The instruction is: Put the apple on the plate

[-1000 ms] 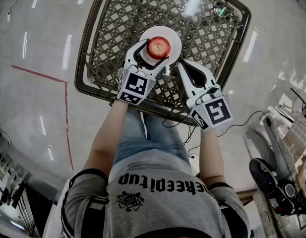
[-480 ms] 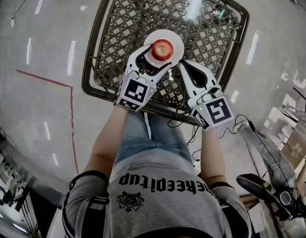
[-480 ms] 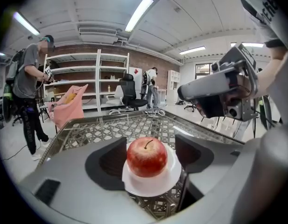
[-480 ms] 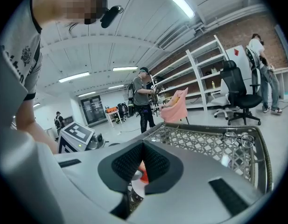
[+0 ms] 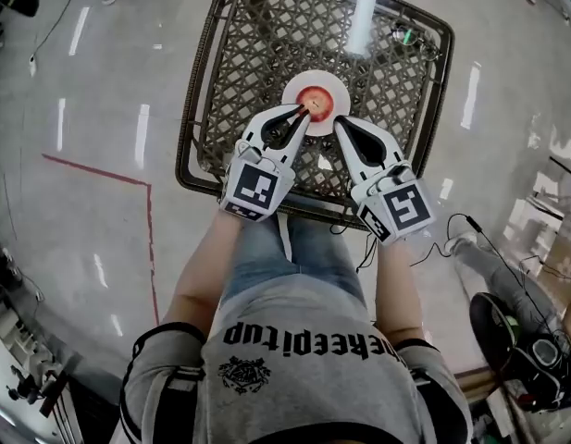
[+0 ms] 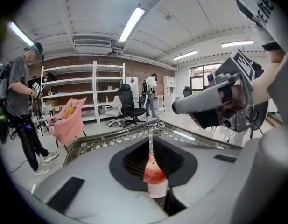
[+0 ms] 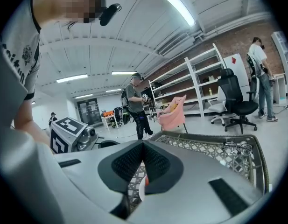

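A red apple (image 5: 315, 102) rests on the small white plate (image 5: 332, 92) on the wicker table (image 5: 200, 146). My left gripper (image 5: 304, 110) hovers at the plate's near-left edge. Its jaws have just been closing and now meet with nothing between them. Through the left gripper view the apple (image 6: 154, 171) and plate (image 6: 158, 189) show below the left gripper (image 6: 151, 141). My right gripper (image 5: 337, 120) stands shut just right of the plate, empty. The right gripper view shows the right gripper (image 7: 143, 143) closed, with a sliver of apple (image 7: 146, 180) beneath.
The table has a raised woven rim (image 5: 447, 72) and a glass top. Glasses (image 7: 237, 148) and a small device (image 5: 401, 33) lie at its far side. Cables (image 5: 452, 239) trail on the floor at right. Shelves, an office chair (image 6: 127, 104) and people stand around the room.
The left gripper stood open around the apple on the plate; now it has lifted and drawn back off it with jaws shut. The apple stays on the plate. The right gripper rose slightly.
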A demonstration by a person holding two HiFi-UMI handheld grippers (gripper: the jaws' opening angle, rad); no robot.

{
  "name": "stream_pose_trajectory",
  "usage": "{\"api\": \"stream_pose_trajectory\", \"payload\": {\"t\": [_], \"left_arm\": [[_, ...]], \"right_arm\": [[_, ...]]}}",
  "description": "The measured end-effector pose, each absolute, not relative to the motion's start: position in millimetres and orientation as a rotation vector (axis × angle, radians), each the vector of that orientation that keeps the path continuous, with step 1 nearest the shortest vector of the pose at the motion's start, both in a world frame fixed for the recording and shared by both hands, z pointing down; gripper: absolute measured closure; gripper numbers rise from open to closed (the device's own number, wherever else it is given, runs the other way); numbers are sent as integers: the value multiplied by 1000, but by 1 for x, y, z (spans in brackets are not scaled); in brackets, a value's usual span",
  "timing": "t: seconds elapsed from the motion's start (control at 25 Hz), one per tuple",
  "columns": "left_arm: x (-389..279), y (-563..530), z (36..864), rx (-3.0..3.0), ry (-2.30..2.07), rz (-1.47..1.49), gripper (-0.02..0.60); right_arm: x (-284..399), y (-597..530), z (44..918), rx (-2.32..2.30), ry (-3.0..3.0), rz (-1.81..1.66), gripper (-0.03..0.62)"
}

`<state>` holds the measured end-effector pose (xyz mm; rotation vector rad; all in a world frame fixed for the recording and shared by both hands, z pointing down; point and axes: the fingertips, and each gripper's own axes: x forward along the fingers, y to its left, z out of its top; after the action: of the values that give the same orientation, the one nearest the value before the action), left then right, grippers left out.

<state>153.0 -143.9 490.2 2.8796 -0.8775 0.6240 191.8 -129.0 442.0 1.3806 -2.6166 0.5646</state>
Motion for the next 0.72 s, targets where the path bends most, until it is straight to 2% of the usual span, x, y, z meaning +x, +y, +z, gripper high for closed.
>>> {"api": "stream_pose_trajectory", "payload": {"t": [0.16,0.44,0.72], "left_arm": [[150,-143,485,2915,-838,569,569],[129,-135,441,2981,-735,451,569],[139,-137,436,3021,-646,427,568]], "right_arm": [[186,-126,446,1430,-2604,535,589],[160,-115,416,1525,-2585,452,589],[166,-114,422,1612,-2529,406,589]]}}
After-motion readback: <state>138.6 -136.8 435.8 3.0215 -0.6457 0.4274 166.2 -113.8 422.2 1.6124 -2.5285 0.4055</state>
